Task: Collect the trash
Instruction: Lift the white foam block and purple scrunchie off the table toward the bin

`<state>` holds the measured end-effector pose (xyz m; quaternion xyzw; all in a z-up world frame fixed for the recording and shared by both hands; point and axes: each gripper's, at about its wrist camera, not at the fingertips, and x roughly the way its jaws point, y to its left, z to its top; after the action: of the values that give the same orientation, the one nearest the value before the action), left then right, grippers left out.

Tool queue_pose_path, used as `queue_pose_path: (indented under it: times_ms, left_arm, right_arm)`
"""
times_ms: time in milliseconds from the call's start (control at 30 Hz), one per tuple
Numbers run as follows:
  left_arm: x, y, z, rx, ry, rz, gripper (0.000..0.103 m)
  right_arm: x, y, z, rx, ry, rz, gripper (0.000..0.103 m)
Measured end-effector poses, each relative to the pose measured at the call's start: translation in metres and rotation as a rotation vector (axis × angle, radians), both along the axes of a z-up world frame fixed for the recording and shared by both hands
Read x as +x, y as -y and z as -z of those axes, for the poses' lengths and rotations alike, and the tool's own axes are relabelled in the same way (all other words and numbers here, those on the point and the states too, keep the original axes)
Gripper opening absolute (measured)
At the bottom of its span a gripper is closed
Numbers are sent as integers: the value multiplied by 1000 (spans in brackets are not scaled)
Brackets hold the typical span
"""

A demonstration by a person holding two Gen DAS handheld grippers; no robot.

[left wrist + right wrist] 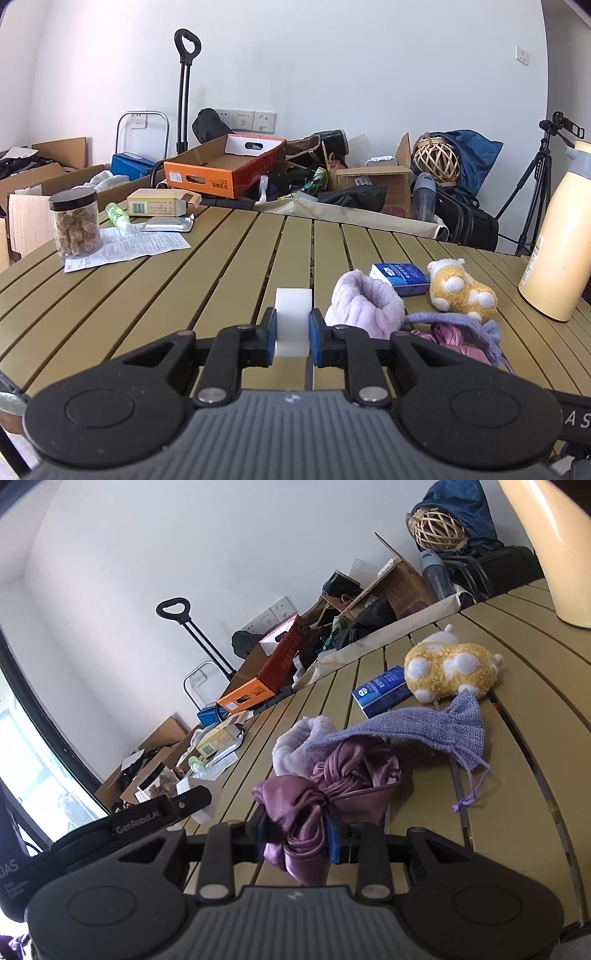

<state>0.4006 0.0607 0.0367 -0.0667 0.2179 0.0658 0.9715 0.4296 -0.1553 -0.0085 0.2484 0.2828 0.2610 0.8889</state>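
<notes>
My left gripper (291, 330) is shut on a white foam block (292, 314) just above the slatted table (184, 288). My right gripper (297, 836) is shut on a purple satin cloth (325, 794) that lies bunched on the table. A lilac woven drawstring pouch (417, 725) drapes over the cloth, with a pale purple fluffy sock (364, 302) beside it. The left gripper's arm (147, 816) and its white block (194, 792) show at the left of the right wrist view. A printed paper sheet (125, 249), a foil packet (168, 224) and a yellow carton (159, 202) lie at the table's far left.
A jar of brown snacks (75, 221) and a small green bottle (117, 215) stand at far left. A blue box (400, 277), a yellow plush toy (460, 290) and a tall cream bottle (561, 236) are at right. Boxes, bags and a tripod (535, 184) crowd the floor beyond.
</notes>
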Motion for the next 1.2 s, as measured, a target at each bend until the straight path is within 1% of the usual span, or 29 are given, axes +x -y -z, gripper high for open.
queue_pose_path:
  times_ms: [167,300,633,933,1200]
  left_arm:
    - [-26,0,-4,12,5,-4,18]
    - [-47,0,-2,15,-15,-4,18]
    - [-101,-3,0,18,-46,-7,18]
    - [-146,4,-1,15,-59,16,18]
    - [-176,14,13,23,-99,45,19]
  right_arm:
    - [-20,-7,-11,-57,40,-1,30]
    - [-42,-10,-19,-111,80,10,30]
    - [-86,-7,-23,-154,80,25,30]
    - [-136,-1,-28,-198,96,21,30]
    - [-177,4,-22,-249,103,8,30]
